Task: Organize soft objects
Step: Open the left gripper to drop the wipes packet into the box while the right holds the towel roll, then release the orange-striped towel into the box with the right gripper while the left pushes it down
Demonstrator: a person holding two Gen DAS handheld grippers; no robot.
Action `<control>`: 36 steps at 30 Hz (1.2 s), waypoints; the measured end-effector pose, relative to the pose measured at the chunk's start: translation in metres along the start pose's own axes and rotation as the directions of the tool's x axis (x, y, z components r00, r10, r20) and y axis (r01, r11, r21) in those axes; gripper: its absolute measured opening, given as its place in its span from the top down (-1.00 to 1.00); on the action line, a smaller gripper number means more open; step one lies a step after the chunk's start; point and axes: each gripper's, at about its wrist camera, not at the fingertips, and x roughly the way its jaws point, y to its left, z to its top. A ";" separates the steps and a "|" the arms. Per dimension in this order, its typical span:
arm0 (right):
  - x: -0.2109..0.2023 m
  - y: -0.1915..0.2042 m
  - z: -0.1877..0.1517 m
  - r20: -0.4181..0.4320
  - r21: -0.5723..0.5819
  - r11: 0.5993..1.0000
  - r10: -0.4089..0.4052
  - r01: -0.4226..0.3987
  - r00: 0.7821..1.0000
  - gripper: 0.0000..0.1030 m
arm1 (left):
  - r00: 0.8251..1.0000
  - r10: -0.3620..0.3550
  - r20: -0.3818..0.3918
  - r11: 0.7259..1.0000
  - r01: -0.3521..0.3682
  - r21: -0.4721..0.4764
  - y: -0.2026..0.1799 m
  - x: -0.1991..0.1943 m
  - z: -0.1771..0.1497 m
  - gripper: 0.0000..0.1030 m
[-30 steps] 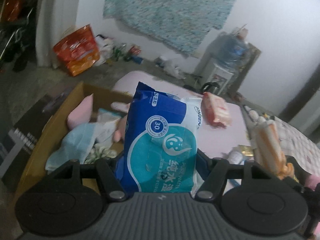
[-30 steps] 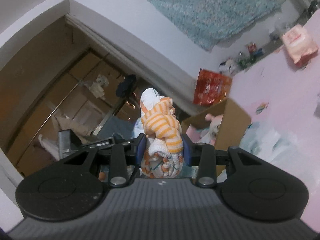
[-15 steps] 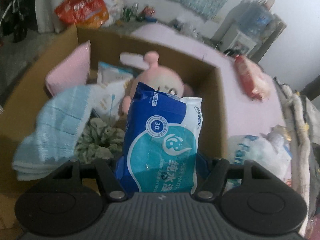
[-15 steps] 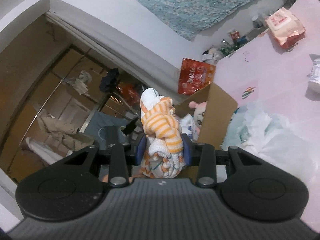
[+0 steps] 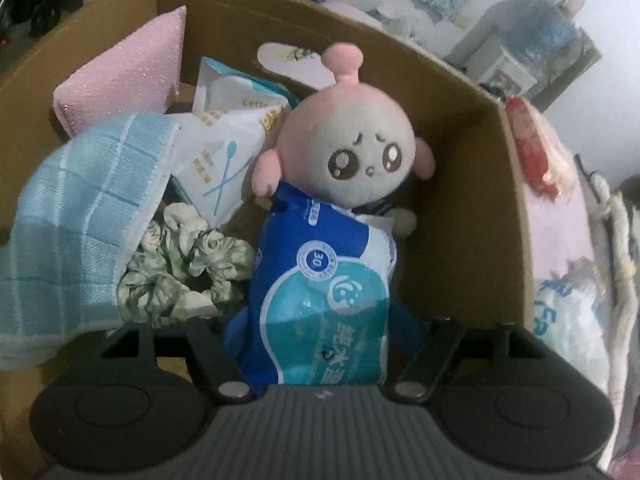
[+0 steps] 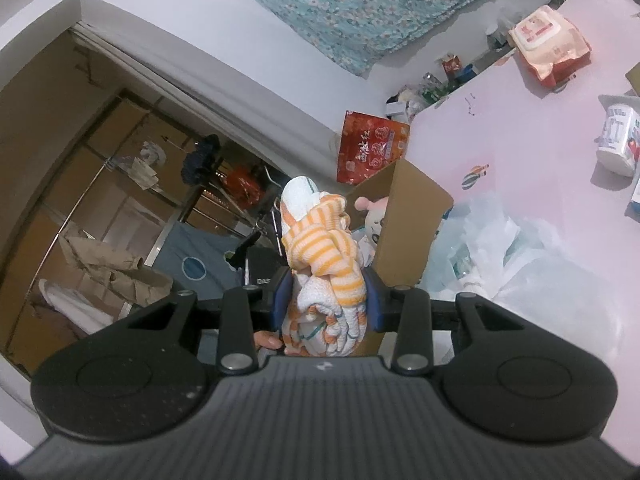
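The left gripper [image 5: 320, 340] grasps a blue wet-wipes pack [image 5: 324, 300] inside the cardboard box [image 5: 460, 184], just in front of the pink plush doll [image 5: 352, 152]. The right gripper [image 6: 326, 300] clenches a rolled orange-striped cloth [image 6: 320, 248] beside the box.

This was a lived-in room of a home, cluttered and dim. A patterned teal cloth [image 6: 372, 8] hung on the white wall, and a red snack bag [image 6: 370, 152] sat among bottles and packets on the floor below it. A pink table [image 6: 532, 140] held tissue packs and a cup. A water jug [image 5: 548, 32] stood on a dispenser, and a cardboard box [image 5: 460, 128] held a plush toy [image 5: 352, 148].
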 end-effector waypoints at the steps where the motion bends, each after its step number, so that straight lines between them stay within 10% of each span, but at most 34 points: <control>1: 0.001 0.000 -0.001 -0.004 0.001 1.000 -0.002 0.002 1.000 0.29 | 1.000 -0.012 0.009 1.000 0.013 -0.005 0.001 -0.004 0.000 -0.47; 12: 0.017 0.009 -0.002 -0.038 -0.017 1.000 0.002 -0.003 0.999 0.29 | 0.977 -0.107 0.184 0.994 0.108 0.001 0.013 -0.093 -0.012 -0.52; 21: 0.078 0.028 -0.007 -0.130 0.006 1.000 0.024 -0.024 0.991 0.29 | 0.957 -0.036 0.288 0.998 0.047 -0.030 0.042 -0.152 -0.034 -0.57; 25: 0.108 0.036 -0.016 -0.165 -0.012 1.000 -0.001 -0.001 0.986 0.29 | 0.953 -0.143 0.268 0.987 0.158 -0.033 0.052 -0.156 -0.043 -0.57; 31: 0.138 0.044 -0.037 -0.193 -0.036 0.999 -0.031 0.024 0.981 0.29 | 0.902 -0.334 0.273 0.932 0.360 -0.049 0.049 -0.155 -0.051 -0.60; 36: 0.148 0.042 -0.054 -0.192 -0.005 1.000 0.017 -0.018 0.981 0.29 | 0.902 -0.354 0.248 0.926 0.375 -0.041 0.034 -0.146 -0.052 -0.44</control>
